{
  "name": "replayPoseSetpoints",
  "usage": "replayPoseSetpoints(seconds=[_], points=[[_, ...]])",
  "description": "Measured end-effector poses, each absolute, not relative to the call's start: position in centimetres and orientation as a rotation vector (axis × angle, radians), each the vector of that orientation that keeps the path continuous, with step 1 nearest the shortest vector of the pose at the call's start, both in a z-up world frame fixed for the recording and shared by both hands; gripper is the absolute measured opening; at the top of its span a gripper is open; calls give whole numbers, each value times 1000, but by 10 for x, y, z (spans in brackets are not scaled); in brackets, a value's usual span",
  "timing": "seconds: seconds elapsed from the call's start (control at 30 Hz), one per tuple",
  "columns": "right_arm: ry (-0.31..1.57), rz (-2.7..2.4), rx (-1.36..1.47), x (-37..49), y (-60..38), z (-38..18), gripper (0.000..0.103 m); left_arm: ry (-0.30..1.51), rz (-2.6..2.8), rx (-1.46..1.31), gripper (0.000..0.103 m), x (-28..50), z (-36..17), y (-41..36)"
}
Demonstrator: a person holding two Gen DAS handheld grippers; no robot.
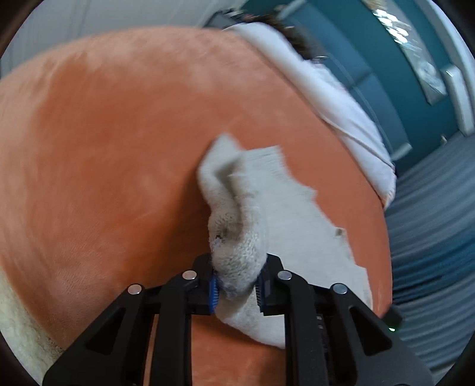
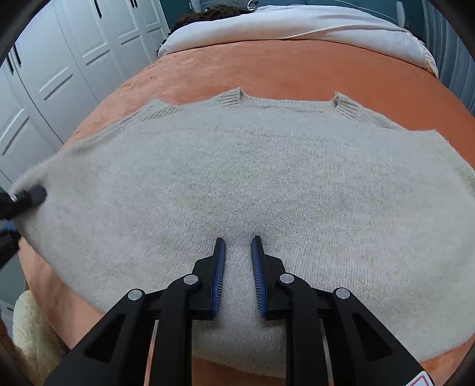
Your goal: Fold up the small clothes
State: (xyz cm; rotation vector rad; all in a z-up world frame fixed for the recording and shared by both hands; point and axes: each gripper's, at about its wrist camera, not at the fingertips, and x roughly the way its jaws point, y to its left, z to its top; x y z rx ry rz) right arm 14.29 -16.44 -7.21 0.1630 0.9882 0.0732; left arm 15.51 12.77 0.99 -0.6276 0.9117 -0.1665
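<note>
A cream knitted sweater (image 2: 252,166) lies spread flat on an orange bedcover (image 2: 297,71), neckline toward the far side. My right gripper (image 2: 238,240) sits low on the sweater's middle near the hem, its blue pads shut on a narrow ridge of knit. At the left edge of the right wrist view, my left gripper (image 2: 20,199) holds the sweater's side. In the left wrist view, the left gripper (image 1: 237,267) is shut on a bunched corner of the sweater (image 1: 237,237), raised off the bedcover (image 1: 104,148). The rest of the garment trails away to the right.
A white sheet (image 2: 297,26) covers the bed's far end, with dark clothing (image 2: 207,14) beyond it. White wardrobe doors (image 2: 59,74) stand to the left. A fluffy cream throw (image 2: 32,326) hangs at the near left corner. Teal wall (image 1: 371,59) and striped floor (image 1: 430,222) border the bed.
</note>
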Motion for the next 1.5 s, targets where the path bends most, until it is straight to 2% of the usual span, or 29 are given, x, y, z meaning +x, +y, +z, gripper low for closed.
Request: replayPoseSetpoints(seconds=[0.13,0.27,0.4,0.53,0.57,0.63,0.7,0.8,0.93,1.07,1.1,1.17,1.2,1.23,1.27,1.3,1.4,1.5], points=[[962,113,274,136,-181,-66,17,809,-369,-475,15,151,78,57],[875,119,524,106,-242,-41,20,763,-563,-293,15,134,113,-33],[792,22,631,55,-328,-22,26,829,-696,-143,15,123,92,-125],[770,-102,691,11,-391,-21,42,990,-731,-32,19,116,28,-187],[768,-115,715,2,-400,-22,44,1005,-728,-33,20,112,19,-189],[761,-109,749,-12,-410,-23,53,960,-706,-32,30,97,13,-176],[755,-87,763,-18,-411,-22,63,940,-689,-1,52,86,12,-158],[744,-13,811,-6,-407,-21,69,936,-595,103,63,91,4,-133],[790,26,793,33,-380,-18,74,984,-501,156,63,106,-17,-104],[903,54,735,73,-349,-30,74,1015,-452,172,64,123,-39,-92],[923,69,720,82,-341,-31,69,1032,-451,173,62,126,-44,-91],[938,63,641,95,-328,-22,45,1064,-457,168,57,127,-50,-87],[927,63,591,99,-323,-12,23,1068,-457,168,52,126,-50,-88],[897,76,577,100,-323,0,21,1064,-458,167,46,127,-49,-88],[826,97,592,96,-328,19,19,1063,-448,159,27,127,-47,-87],[768,115,609,91,-336,33,18,1074,-447,129,19,129,-46,-82],[651,97,635,62,-362,65,17,1063,-484,33,12,138,-33,-76],[715,-83,578,39,-389,29,17,1050,-501,82,12,135,-32,-92]])
